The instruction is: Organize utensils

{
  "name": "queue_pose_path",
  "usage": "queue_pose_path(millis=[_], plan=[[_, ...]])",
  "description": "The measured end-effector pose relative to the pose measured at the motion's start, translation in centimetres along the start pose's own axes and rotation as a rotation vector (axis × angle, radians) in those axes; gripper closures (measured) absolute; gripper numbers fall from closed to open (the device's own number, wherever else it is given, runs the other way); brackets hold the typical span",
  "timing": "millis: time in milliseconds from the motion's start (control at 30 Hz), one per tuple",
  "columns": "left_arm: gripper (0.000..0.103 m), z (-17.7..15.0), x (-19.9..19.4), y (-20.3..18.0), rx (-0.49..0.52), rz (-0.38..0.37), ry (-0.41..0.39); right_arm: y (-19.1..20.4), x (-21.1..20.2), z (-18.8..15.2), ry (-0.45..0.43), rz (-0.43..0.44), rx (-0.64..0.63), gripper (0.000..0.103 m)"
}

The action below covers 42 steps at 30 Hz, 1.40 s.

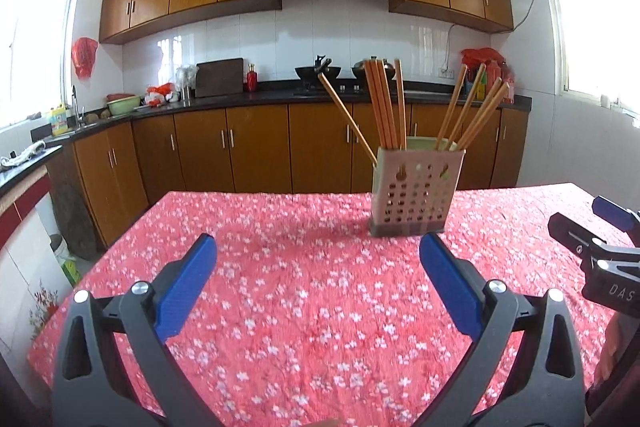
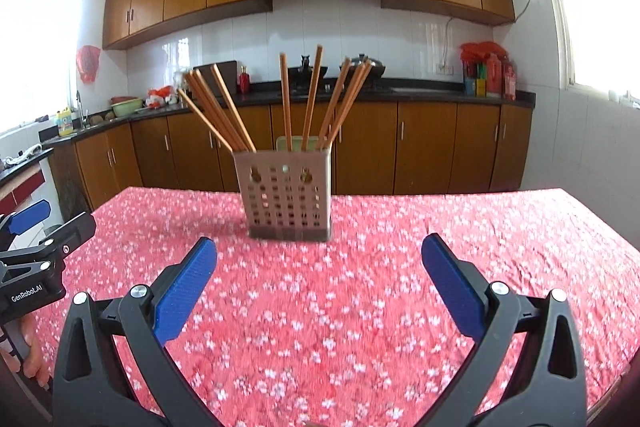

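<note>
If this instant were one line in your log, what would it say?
left claw open, empty | right claw open, empty | chopsticks upright in holder | holder on tablecloth

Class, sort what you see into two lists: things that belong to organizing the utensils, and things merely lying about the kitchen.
Belongs to the job:
chopsticks
perforated holder
left gripper, open
right gripper, open

Just lying about:
wok
cutting board
green bowl
red bottle

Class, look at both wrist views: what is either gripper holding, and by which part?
Nothing. The left gripper and right gripper are open and empty; the chopsticks stand in the holder.
</note>
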State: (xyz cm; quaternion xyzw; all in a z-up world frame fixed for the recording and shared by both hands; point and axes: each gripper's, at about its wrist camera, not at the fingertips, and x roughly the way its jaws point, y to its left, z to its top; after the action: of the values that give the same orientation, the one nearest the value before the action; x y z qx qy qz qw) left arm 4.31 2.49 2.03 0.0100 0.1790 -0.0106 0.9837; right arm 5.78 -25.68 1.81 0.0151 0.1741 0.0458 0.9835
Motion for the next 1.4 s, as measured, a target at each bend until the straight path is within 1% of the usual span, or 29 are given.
queue_pose_path(millis=[167,433,700,1400], plan=[[0.004,-1.0,-0.1,-0.6,0.008,-0.006,0.010,-0.2,-0.1,-1.3,0.023,-0.003,0.010,0.002],[0.004,-1.6,-0.2,-1.0,0.012,-0.013,0.020,-0.7,-0.2,-2.1,0.035,-0.008,0.022,0.002],[0.004,-1.5,0.0,-1.1,0.006,-0.018,0.027,-1.3,-0.3,-2.3,0.050,-0.007,0.035,0.002],[0.004,-1.6,0.0,-1.4,0.009,-0.025,0.031,-1.4,0.0,-2.2,0.053,-0.004,0.040,0.002]])
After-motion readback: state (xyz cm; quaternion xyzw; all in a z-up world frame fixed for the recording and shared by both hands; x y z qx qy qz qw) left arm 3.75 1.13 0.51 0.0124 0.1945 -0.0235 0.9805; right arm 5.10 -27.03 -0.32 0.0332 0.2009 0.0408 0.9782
